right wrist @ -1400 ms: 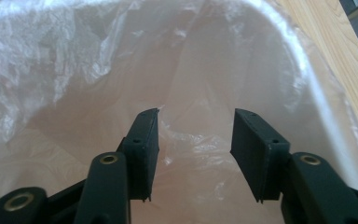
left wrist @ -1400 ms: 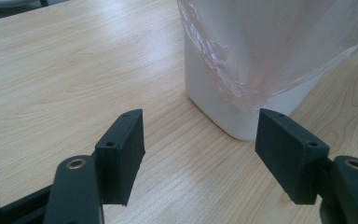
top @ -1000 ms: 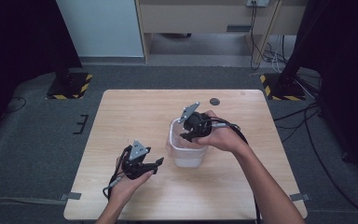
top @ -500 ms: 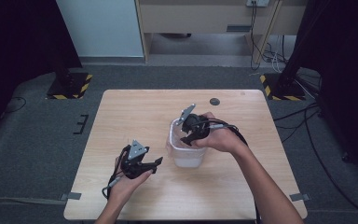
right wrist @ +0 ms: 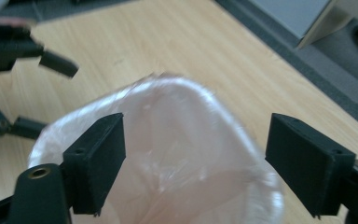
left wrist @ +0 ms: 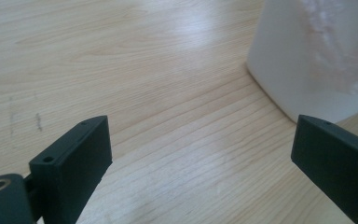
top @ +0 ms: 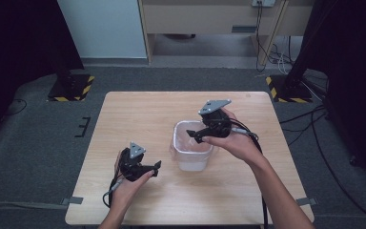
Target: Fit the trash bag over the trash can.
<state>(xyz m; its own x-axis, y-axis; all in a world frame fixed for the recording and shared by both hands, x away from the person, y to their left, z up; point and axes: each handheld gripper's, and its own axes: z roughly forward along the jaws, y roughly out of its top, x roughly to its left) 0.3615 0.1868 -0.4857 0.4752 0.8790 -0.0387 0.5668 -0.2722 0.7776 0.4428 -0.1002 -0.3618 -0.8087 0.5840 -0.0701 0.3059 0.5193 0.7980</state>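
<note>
A: What's the bin (top: 192, 149) like?
B: White, translucent plastic with rounded corners, lined with a thin crinkled bag (right wrist: 177, 154), standing mid-table (top: 138, 107) on pale wood grain

A: The grippers?
B: The right gripper (top: 194, 136) hangs over the bin's rim, its jaws just opened wide and empty. The left gripper (top: 156, 168) sits near the bin's left, jaws just spread, nothing between

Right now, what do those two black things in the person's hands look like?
Each tool, left and right, is black with two flat, blocky jaws, a grey three-cornered plate on top and a dark cable trailing back along the arm. The person's forearms are bare, with no sleeves showing.
</note>
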